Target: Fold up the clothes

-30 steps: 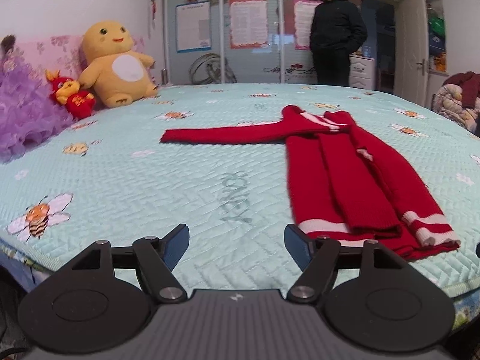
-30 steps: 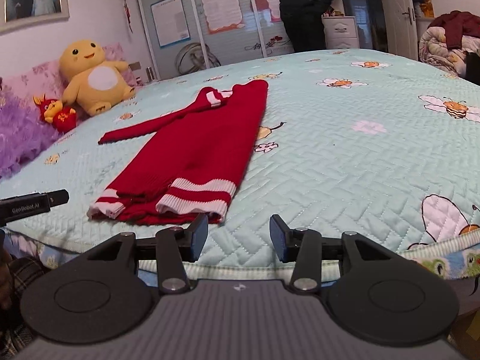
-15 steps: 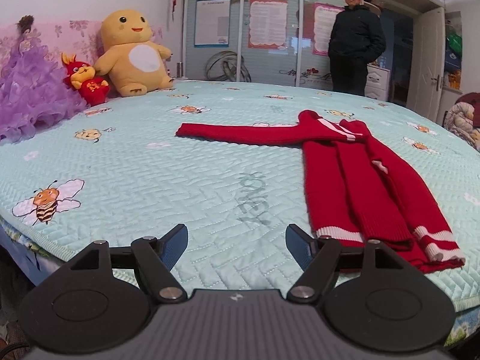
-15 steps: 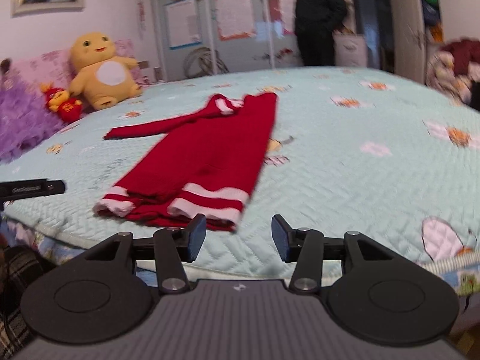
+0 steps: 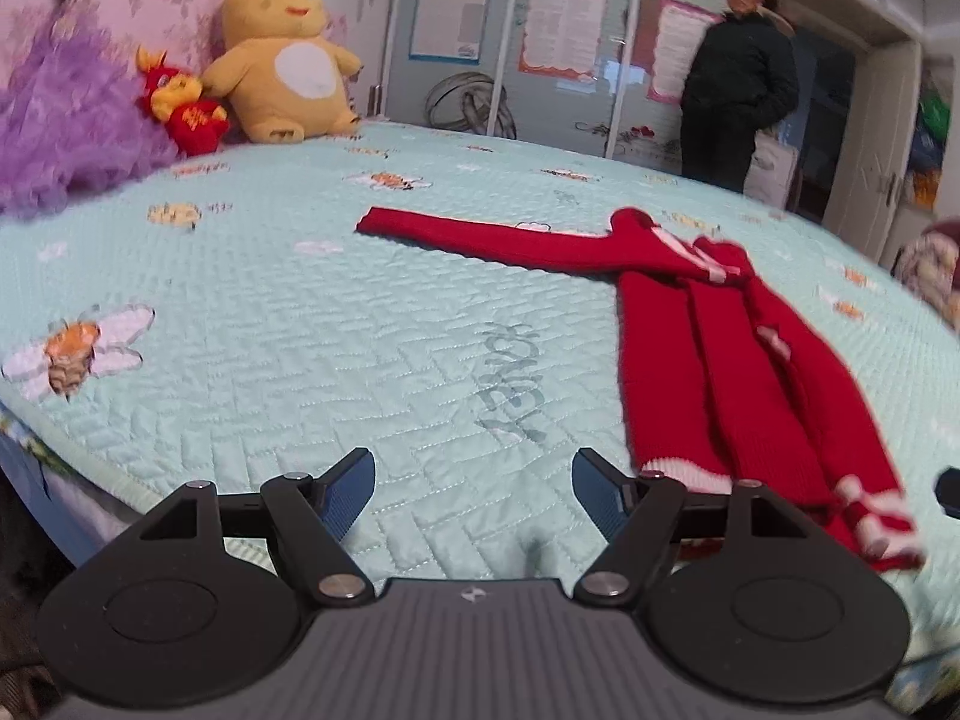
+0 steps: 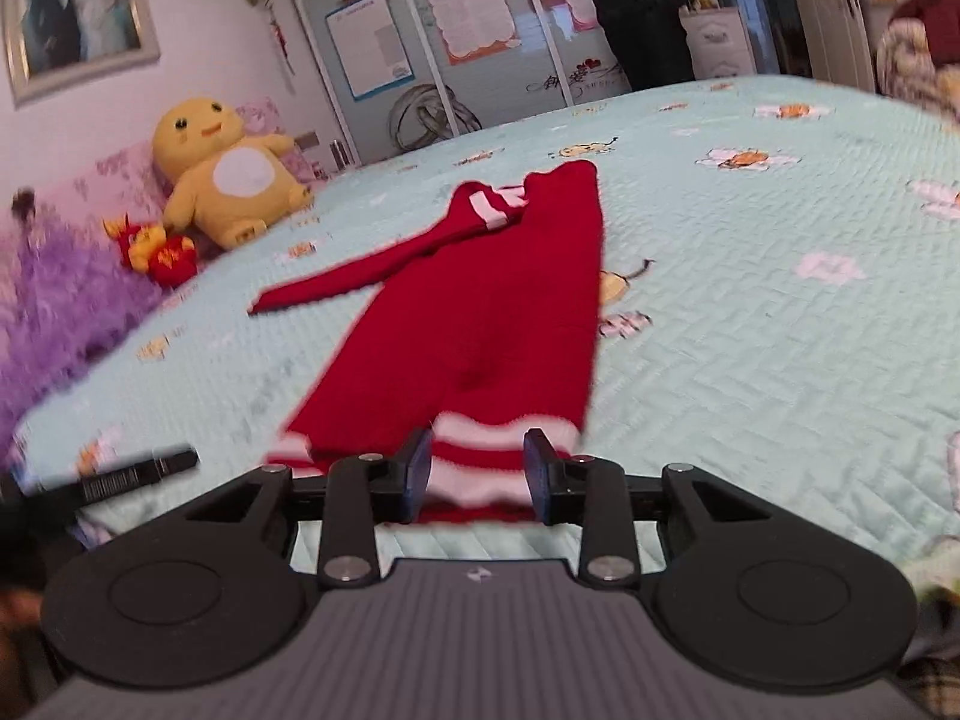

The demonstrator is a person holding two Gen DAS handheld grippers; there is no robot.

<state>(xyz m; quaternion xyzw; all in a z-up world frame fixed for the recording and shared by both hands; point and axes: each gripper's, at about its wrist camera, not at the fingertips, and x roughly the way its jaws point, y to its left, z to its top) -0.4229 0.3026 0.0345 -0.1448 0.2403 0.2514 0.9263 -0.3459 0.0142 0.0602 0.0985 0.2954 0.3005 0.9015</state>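
Observation:
A red knit sweater [image 5: 720, 372] with white stripes lies on the pale green quilted bed [image 5: 300, 330]. Its body is folded into a long strip and one sleeve stretches out to the left. My left gripper [image 5: 474, 492] is open over bare quilt at the bed's near edge, its right finger beside the hem's left corner. In the right wrist view the sweater [image 6: 492, 324] runs away from me. My right gripper [image 6: 477, 468] is at the striped hem, jaws closing, and the hem shows between the fingers with a gap still visible.
A yellow plush toy [image 5: 282, 60], a small red plush [image 5: 180, 102] and a purple frilly dress [image 5: 66, 114] sit at the head of the bed. A person in dark clothes [image 5: 738, 96] stands beyond the far side. A heap of bedding [image 6: 918, 54] lies at the right.
My right gripper has come forward and left onto the striped hem, and its jaws have narrowed. The left gripper has rolled a little and stayed open in about the same place.

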